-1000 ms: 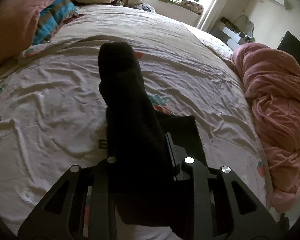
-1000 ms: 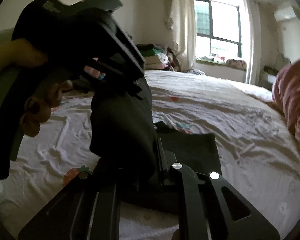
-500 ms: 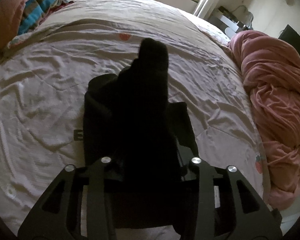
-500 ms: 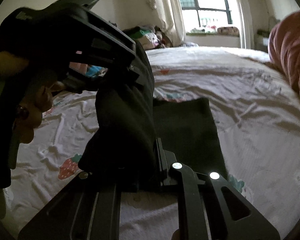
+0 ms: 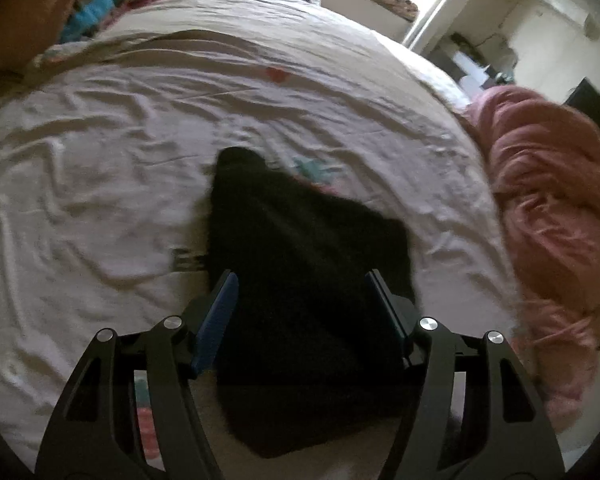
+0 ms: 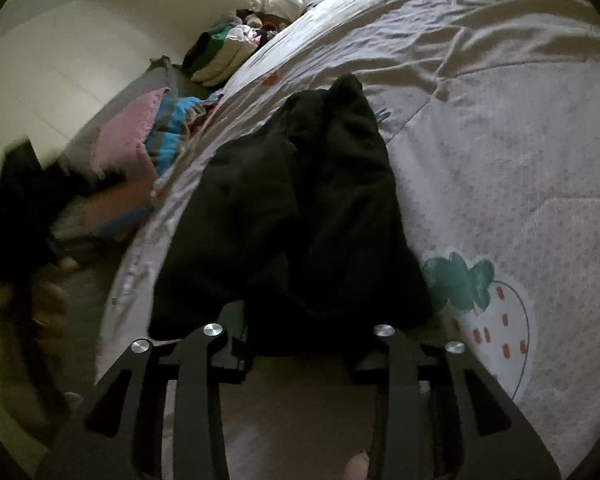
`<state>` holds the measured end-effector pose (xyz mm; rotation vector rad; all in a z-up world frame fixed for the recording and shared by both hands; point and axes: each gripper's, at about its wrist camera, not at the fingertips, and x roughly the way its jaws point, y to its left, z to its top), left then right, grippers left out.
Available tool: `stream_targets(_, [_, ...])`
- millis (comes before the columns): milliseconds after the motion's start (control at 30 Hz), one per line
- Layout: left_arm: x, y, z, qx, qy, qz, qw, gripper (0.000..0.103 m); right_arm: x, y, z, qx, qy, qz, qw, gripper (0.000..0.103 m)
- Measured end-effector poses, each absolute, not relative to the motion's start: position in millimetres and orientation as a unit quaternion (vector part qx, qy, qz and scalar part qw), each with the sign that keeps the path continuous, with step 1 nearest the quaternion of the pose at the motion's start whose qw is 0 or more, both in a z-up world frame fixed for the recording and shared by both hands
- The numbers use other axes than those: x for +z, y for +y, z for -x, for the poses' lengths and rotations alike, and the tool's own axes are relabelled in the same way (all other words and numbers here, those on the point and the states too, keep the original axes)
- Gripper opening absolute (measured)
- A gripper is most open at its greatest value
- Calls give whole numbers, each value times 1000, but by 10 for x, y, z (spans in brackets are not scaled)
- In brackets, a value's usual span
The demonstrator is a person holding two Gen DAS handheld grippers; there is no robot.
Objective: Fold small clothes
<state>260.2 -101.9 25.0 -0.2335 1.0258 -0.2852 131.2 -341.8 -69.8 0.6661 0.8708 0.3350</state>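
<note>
The bed (image 5: 100, 184) carries the black garment (image 5: 300, 280), lying doubled over near its front edge. Both sets of jaws have just been opening. The left gripper (image 5: 302, 304) stands wide astride the cloth, pads clear. The right gripper (image 6: 300, 344) is partly open, seemingly released. This fold looks laid; tidying probably remains.
</note>
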Motion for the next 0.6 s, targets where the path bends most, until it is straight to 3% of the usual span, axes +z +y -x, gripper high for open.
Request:
stream_targets(100, [77,-956,-2523,-122,495,92,855,57,-626,-3441,-1302,175,409,-319,837,54])
stream_targets(267, [-144,-875,-2395,-117,503,78,852,57,-407,-3480,-1409,187,401,-306,843,68])
stream_targets(600, [-164,-977,-2251,-117,485,38,866,57,-380,-3360,-2270,208,472,-262,815,68])
